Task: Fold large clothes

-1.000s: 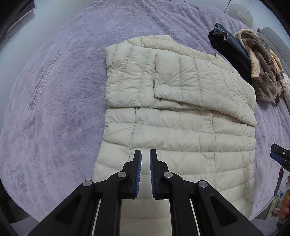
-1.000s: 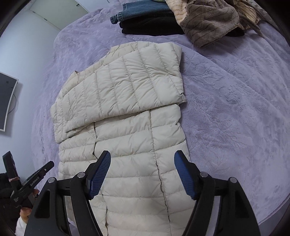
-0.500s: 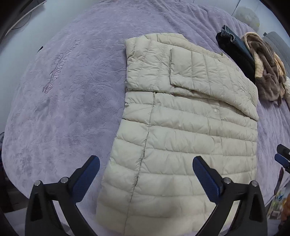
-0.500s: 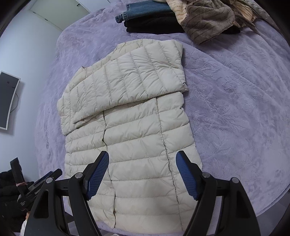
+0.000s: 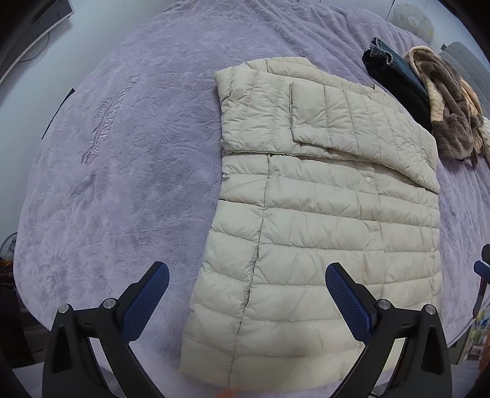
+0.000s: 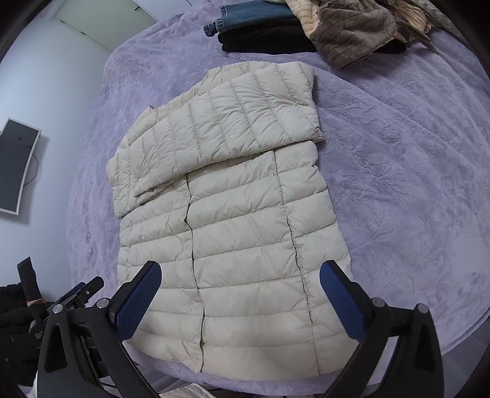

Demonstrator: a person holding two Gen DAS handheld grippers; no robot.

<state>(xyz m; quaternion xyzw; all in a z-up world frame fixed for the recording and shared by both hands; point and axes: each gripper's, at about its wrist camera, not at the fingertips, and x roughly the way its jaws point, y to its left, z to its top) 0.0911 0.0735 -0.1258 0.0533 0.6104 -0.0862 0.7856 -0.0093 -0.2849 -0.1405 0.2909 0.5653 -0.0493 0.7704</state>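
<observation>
Cream quilted down jacket point(image 6: 239, 220) flat on lilac bedspread point(image 6: 398, 189), frame centre, sleeves folded across chest. Right gripper point(image 6: 240, 301) above hem, jaws opening, gripping nothing. Jeans point(image 6: 254, 15), brown fleece point(image 6: 355, 30) upper right.

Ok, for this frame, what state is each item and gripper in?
Puffer jacket: flat on the bed, sleeves folded across the chest, front snapped shut, lower half unfolded.
Left gripper: open, holding nothing.
Right gripper: jaws opening, nothing between them.
Jeans: folded.
Brown fleece: crumpled, unfolded.
</observation>
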